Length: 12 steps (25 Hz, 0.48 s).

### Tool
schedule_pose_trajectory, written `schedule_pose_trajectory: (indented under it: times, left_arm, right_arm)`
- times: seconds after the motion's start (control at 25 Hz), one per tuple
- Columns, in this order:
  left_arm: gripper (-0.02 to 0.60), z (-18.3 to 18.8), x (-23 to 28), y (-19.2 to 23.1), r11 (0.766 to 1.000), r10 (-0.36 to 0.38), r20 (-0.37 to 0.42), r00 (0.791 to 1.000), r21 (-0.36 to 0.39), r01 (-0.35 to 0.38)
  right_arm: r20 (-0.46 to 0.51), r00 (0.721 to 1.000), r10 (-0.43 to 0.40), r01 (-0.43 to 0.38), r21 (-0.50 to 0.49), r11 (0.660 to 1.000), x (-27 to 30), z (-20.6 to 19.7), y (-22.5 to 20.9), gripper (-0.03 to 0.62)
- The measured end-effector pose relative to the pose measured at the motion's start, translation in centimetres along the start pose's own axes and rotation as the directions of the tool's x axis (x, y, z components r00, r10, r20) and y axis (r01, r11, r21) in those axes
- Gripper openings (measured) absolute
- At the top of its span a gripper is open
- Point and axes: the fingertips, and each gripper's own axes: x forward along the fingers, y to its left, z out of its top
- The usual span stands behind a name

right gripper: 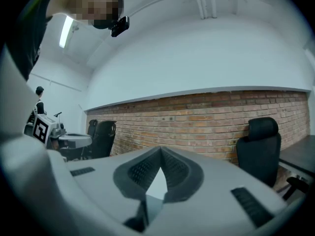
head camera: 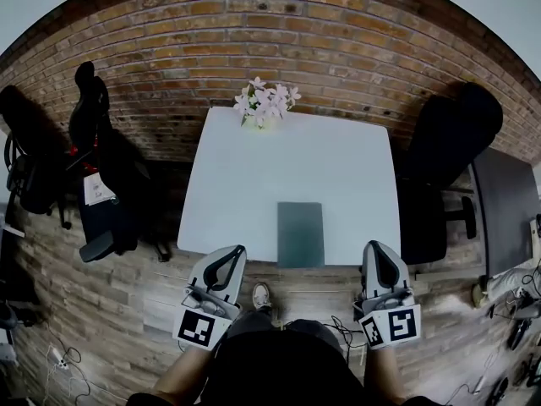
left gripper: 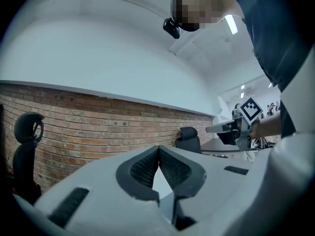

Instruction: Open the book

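A closed dark teal book (head camera: 301,233) lies flat at the near edge of the white table (head camera: 254,184), a little right of centre. My left gripper (head camera: 234,251) hovers at the table's near edge, left of the book, jaws shut with nothing between them. My right gripper (head camera: 374,247) sits at the near right corner, right of the book, also shut and empty. In the left gripper view the tips (left gripper: 158,147) meet against the brick wall. In the right gripper view the tips (right gripper: 160,149) touch too. The book is hidden in both gripper views.
A pot of pale pink flowers (head camera: 266,104) stands at the table's far edge. Black office chairs stand at the left (head camera: 93,167) and right (head camera: 448,159) of the table, a dark desk (head camera: 507,210) further right. A brick wall (head camera: 279,41) runs behind. Cables lie on the wooden floor.
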Motion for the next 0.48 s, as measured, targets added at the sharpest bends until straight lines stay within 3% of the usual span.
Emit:
schedule_pose_trajectory:
  times: [0.16,0.48]
  left_arm:
    - [0.025,-1.2,2.5,1.7,0.999,-0.038,-0.023,0.999,-0.019,0.037]
    - [0.025,-2.1,6.9,0.8,0.995,-0.092,-0.029,0.995,-0.032,0.091]
  right_arm:
    - [-0.017,0.999,-0.031,0.032,0.068,0.997,1.6,-0.4,-0.5,0.012]
    - [-0.090,0.995,-0.045,0.052,0.074,0.996,3.6,-3.1,-3.6,0.012]
